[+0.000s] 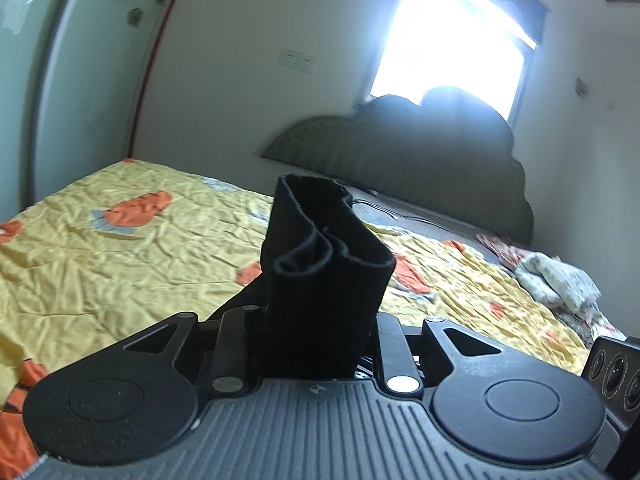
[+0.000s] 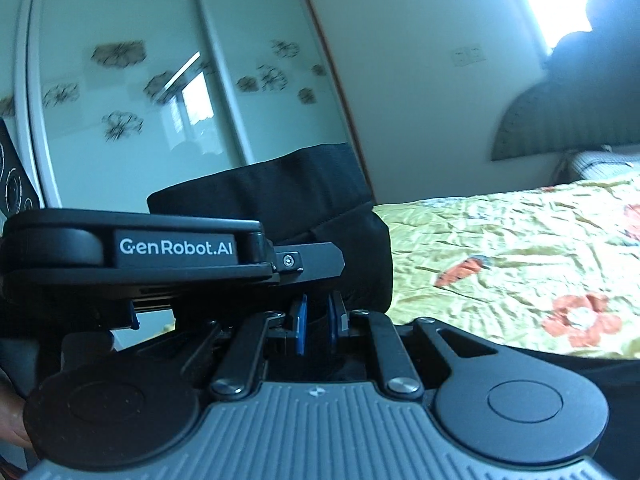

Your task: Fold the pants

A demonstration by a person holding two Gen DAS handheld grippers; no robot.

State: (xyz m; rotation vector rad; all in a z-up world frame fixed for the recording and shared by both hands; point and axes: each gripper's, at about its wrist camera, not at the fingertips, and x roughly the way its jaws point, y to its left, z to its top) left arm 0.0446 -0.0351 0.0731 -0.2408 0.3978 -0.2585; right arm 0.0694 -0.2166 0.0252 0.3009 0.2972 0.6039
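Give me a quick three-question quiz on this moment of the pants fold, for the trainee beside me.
1. True or false: the left gripper is shut on bunched black fabric pants.
2. Multiple choice: the bed cover is A) plain white, B) yellow with orange flowers, C) blue striped.
3. Short answer: in the right wrist view, what sits between the right gripper and its blue pads?

Key
1. True; the pants stand up out of the gripper.
2. B, the crinkled yellow bedspread with orange flowers.
3. A fold of the same black pants, with the other gripper's black body right beside it.
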